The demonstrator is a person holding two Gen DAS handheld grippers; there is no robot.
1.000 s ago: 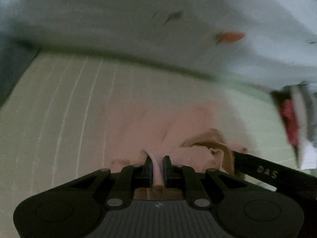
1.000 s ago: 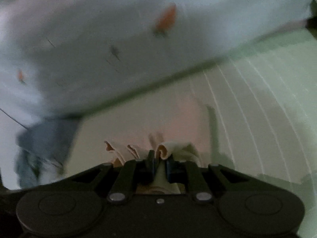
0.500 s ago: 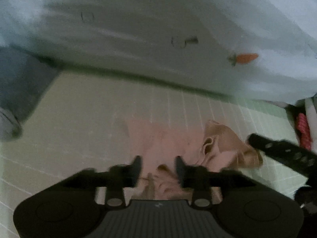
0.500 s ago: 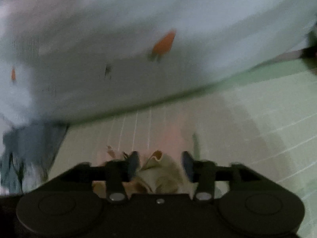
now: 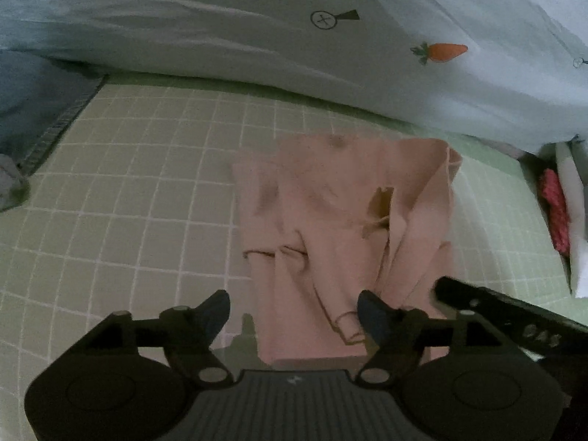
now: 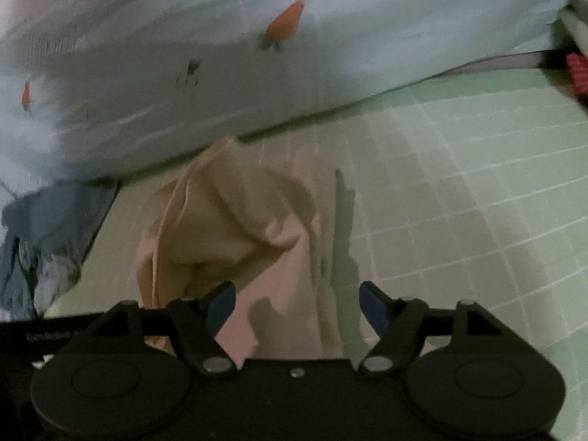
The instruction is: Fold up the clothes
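Left gripper (image 5: 294, 312) and right gripper (image 6: 297, 303) both spread wide over the rumpled pink garment (image 5: 341, 220) mid-frame on the green checked sheet (image 5: 147, 183)

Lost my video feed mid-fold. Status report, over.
Left gripper open, right gripper open, both empty. Pink garment lying rumpled on green grid mat. Carrot-print sheet borders far edge; nothing blocking.

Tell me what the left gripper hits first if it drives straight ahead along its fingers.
Most likely the crumpled pink garment lying on the green checked sheet. The open left gripper points straight over it; beyond lies the pale carrot-print quilt. Depth is uncertain.
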